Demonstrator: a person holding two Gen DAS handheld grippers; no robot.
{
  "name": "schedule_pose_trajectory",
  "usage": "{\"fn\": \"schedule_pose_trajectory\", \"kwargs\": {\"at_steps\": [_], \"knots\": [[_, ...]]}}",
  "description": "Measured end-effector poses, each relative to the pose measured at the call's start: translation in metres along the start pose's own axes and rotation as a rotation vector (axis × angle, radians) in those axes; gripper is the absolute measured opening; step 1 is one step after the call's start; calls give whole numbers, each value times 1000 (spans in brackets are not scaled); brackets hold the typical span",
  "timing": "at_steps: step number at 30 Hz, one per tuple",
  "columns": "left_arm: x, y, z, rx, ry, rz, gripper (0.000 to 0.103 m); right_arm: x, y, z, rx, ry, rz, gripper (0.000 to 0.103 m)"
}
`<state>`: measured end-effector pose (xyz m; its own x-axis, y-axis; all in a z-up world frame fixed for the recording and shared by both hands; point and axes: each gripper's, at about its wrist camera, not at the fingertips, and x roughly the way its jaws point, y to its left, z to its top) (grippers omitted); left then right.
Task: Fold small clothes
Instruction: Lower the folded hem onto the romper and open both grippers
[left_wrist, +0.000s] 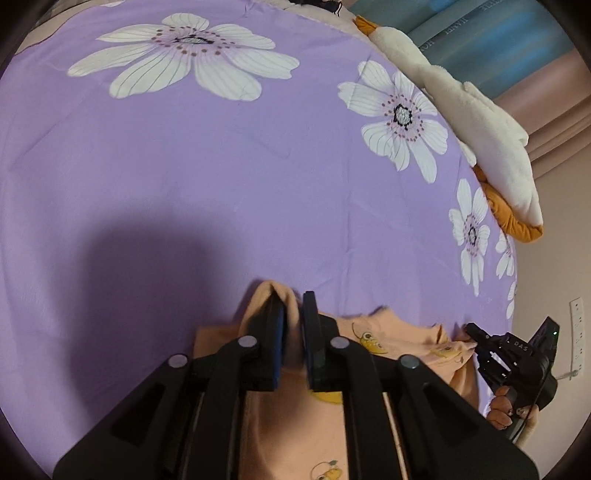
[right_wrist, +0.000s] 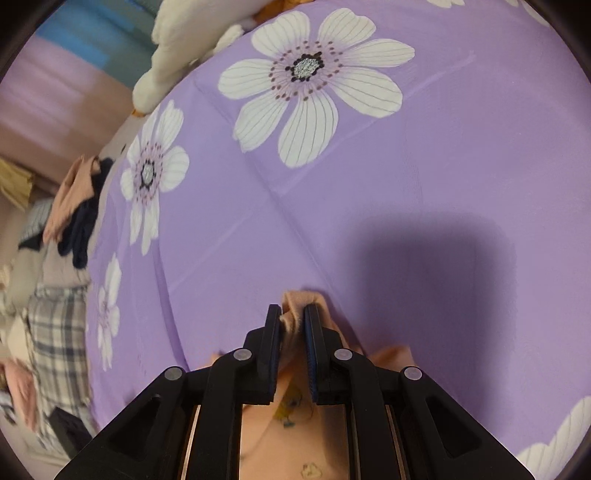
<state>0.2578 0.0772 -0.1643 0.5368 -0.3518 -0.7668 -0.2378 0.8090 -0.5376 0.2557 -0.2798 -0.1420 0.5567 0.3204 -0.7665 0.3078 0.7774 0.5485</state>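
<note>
Left hand-held gripper (left_wrist: 293, 317): we see it clenched on a bunched fold of the peach garment (left_wrist: 306, 428).
Right hand-held gripper (right_wrist: 292, 325): we see it pinching another edge of that garment.
Garment: it hangs under both hand-held grippers, over the purple flowered bedsheet (left_wrist: 184, 177).
Plush toy (left_wrist: 480, 122): far ahead, at the bed's edge.

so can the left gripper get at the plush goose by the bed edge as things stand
Probably not yet: the left gripper is shut on the peach garment, and the plush goose lies apart across open purple sheet.
</note>
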Motion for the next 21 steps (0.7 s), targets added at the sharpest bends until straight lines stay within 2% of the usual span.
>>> {"fn": "schedule_pose_trajectory", "kwargs": {"at_steps": [1, 3, 5, 7, 9, 11, 15, 18, 21], "knots": [[0, -1, 3, -3, -6, -3, 24, -2, 1, 3, 3, -15, 0, 11], [-3, -3, 13, -4, -46, 13, 47, -10, 5, 11, -1, -66, -18, 11], [-9, -6, 18, 18, -82, 75, 59, -16, 7, 14, -4, -96, -38, 12], [-15, -5, 21, 36, -97, 82, 60, -25, 8, 13, -20, -110, -31, 17], [-23, 1, 20, 28, -85, 49, 63, -33, 7, 8, -40, -111, -25, 36], [-33, 8, 15, 6, -80, 13, 65, -40, 5, 1, -64, -103, -22, 43], [-51, 12, -5, 11, -48, 4, 67, -40, 2, -15, -119, -53, -53, 43], [-61, 16, -30, 38, -2, 37, 68, -39, -10, -36, -141, 1, -101, 43], [-68, 20, -60, 79, 61, 55, 66, -51, -16, -61, -192, -12, -137, 43]]}}
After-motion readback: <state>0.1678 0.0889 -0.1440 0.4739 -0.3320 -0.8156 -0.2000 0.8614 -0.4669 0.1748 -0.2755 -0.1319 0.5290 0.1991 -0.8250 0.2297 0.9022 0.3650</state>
